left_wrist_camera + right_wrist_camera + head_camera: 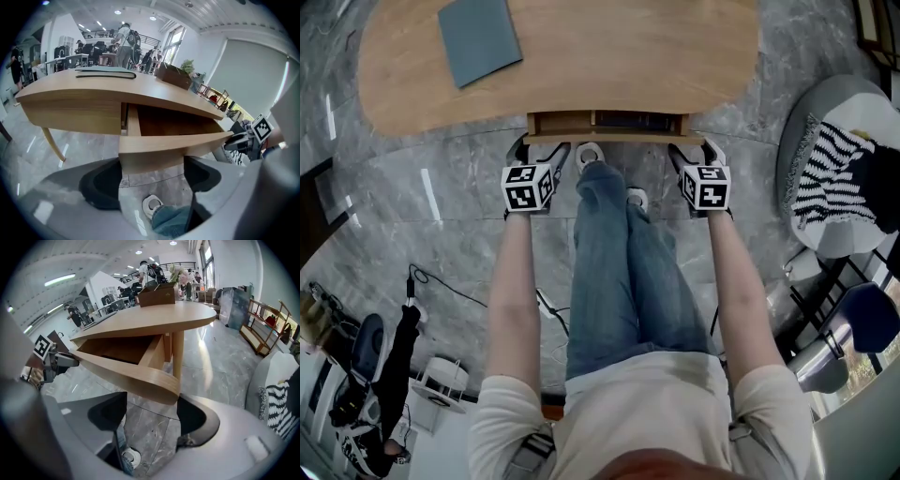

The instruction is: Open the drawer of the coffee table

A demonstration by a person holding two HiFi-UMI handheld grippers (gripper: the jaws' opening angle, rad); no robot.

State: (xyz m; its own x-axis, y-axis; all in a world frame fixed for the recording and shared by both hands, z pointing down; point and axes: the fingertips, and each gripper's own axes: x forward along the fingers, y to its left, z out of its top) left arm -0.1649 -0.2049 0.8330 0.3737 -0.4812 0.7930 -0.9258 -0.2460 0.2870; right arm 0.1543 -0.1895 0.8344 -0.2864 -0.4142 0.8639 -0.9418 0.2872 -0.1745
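Pale wood makes up the coffee table [609, 47], a rounded, bean-shaped piece standing on a grey marble floor [441, 187]. Its drawer [605, 125] sits under the middle of the near edge and stands partly out, opening toward the person. The drawer's long axis runs left to right along that edge. Its front panel [173, 143] is curved to follow the table's outline, and the brown inside of the box shows behind it.

The left gripper [540, 148] is at the left end of the front panel. In the left gripper view its jaws stand wide apart, with the panel's lower edge lying across the gap at their tips; they clamp nothing. The right gripper [694, 150] is at the right end. Its jaws are likewise spread, with the rounded corner of the panel just above the gap, close to a table leg [177, 357].

Each gripper carries a cube printed with black-and-white square markers: the left cube [528, 186] and the right cube [706, 186]. These are the only print that can be made out.

On the surface a blue-grey book [480, 37] lies flat toward the far left. A wooden box [174, 75] with a plant in it stands further back.

The person's jeans [614, 262] run between the two forearms, and a white shoe [590, 155] rests on the floor just short of the drawer. To the right, a black-and-white striped cushion [825, 178] lies on a grey seat.
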